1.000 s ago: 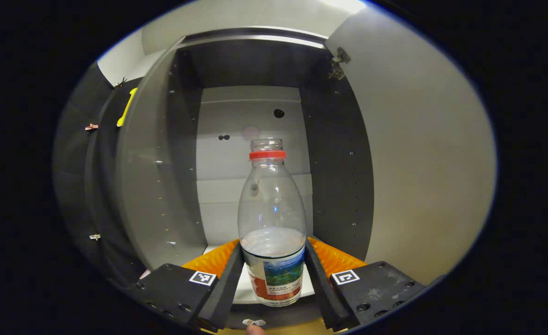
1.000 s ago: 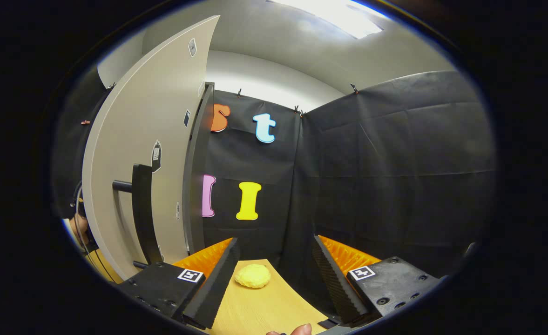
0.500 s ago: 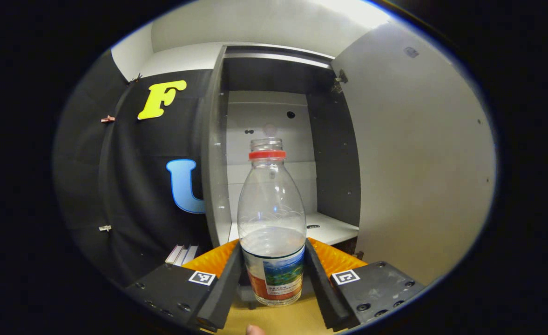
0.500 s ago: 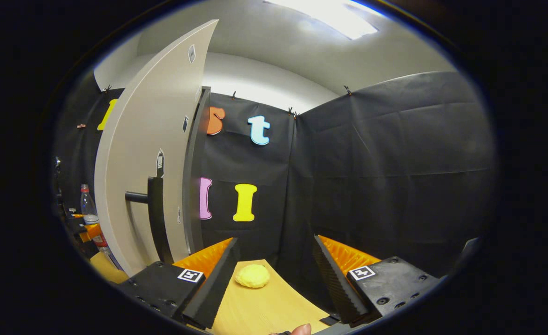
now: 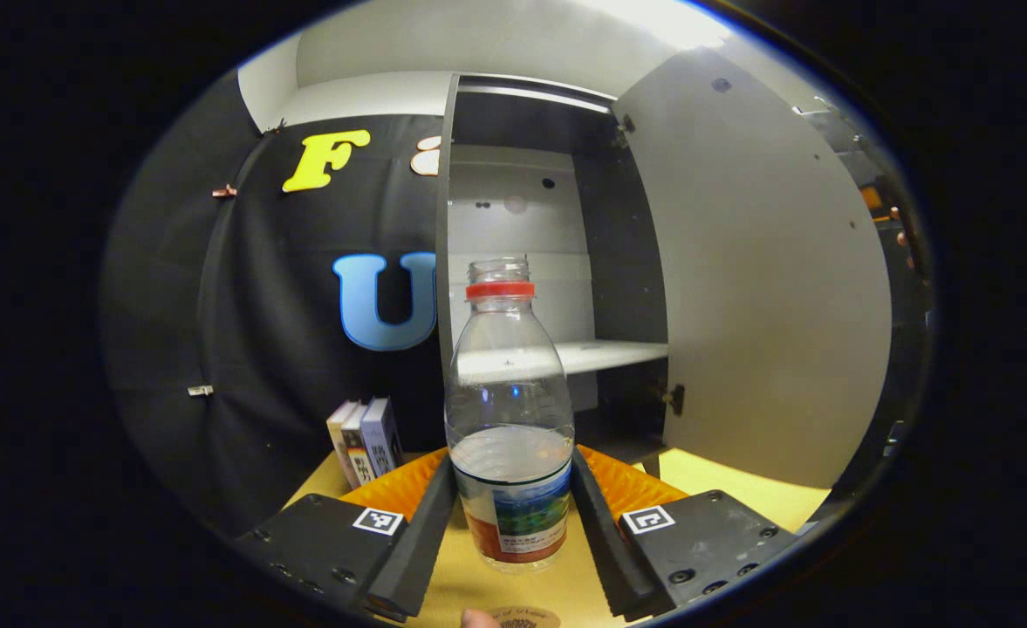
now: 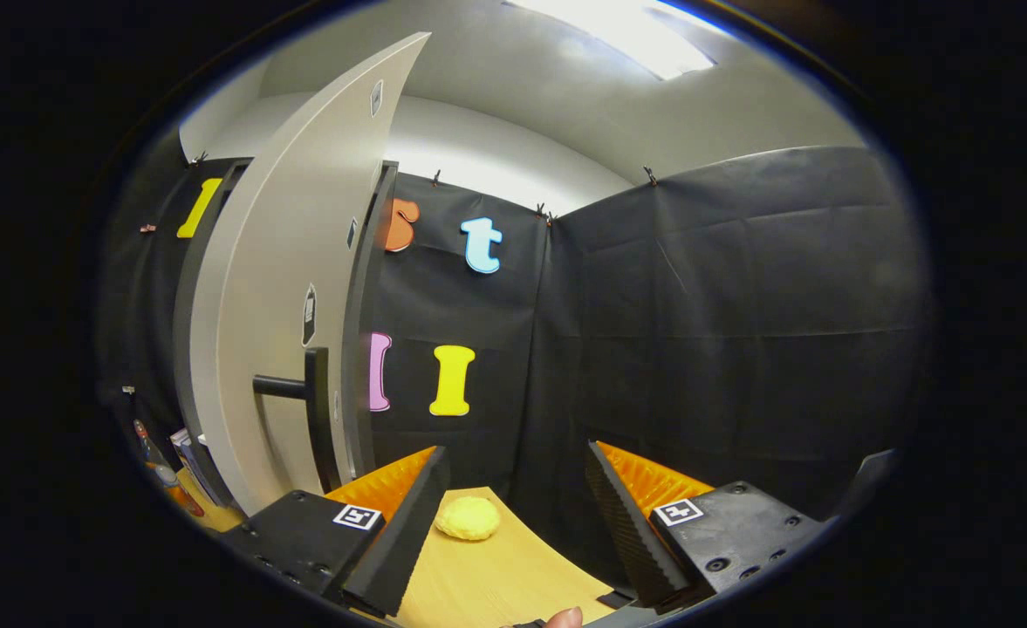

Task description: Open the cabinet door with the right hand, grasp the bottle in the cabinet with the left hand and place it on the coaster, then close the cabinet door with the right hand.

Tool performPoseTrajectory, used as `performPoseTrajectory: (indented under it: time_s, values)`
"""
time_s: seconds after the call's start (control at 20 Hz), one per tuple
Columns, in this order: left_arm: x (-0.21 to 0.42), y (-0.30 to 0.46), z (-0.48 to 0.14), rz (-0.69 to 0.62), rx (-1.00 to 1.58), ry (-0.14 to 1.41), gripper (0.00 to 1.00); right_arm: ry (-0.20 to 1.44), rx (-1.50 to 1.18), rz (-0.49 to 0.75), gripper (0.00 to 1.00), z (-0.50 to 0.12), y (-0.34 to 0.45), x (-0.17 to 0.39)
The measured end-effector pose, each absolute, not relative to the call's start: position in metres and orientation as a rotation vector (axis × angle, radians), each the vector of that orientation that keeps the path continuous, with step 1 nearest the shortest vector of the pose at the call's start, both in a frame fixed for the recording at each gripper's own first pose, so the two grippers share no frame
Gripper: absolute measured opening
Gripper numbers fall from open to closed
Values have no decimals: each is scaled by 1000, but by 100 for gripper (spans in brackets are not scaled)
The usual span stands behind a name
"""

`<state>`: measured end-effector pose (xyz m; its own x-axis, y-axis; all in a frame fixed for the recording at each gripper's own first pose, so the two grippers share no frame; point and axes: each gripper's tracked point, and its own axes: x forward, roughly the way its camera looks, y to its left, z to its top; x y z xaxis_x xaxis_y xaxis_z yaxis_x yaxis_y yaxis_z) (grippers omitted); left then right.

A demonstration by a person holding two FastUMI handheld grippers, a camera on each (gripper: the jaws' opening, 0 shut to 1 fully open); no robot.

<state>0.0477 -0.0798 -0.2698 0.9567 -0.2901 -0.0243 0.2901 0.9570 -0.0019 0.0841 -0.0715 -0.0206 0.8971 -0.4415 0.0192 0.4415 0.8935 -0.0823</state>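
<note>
With the door (image 5: pixel 766 279) swung open, my left fingers (image 5: pixel 430 515) pinch the bottle (image 5: pixel 510 419) low on its label, upright above the worktop (image 5: pixel 714 488), clear for the coaster (image 5: pixel 522 617). Right fingers (image 6: pixel 400 523) spread, empty, near the handle (image 6: pixel 312 410).

A staged recording booth rather than a lived-in home: black cloth (image 6: pixel 722 314) pinned up with small clips forms the walls on every side, under a plain white ceiling with a bright light panel (image 6: pixel 626 35). A single grey cabinet (image 5: pixel 548 262), its door (image 5: pixel 766 288) swung open, stands on a pale wooden bench (image 6: pixel 487 576). A few books (image 5: pixel 363 440) stand upright beside it, and a yellow sponge-like lump (image 6: pixel 468 518) lies on the bench.
</note>
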Motion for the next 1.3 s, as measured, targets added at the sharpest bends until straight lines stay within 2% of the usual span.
performPoseTrajectory:
  time_s: [0.25,0.55,1.05,1.3]
  values:
    - [29,-70,-331,-317,-64,64,77,26,-33,-500,97,-24,-75,85]
    - [23,-72,-396,-365,-28,98,77,29,-24,-582,97,-21,-89,82]
    - [18,-67,-429,-381,-8,96,79,65,-131,-634,97,-23,-79,68]
    - [11,-67,-433,-382,-19,113,80,75,-142,-618,97,-25,-71,66]
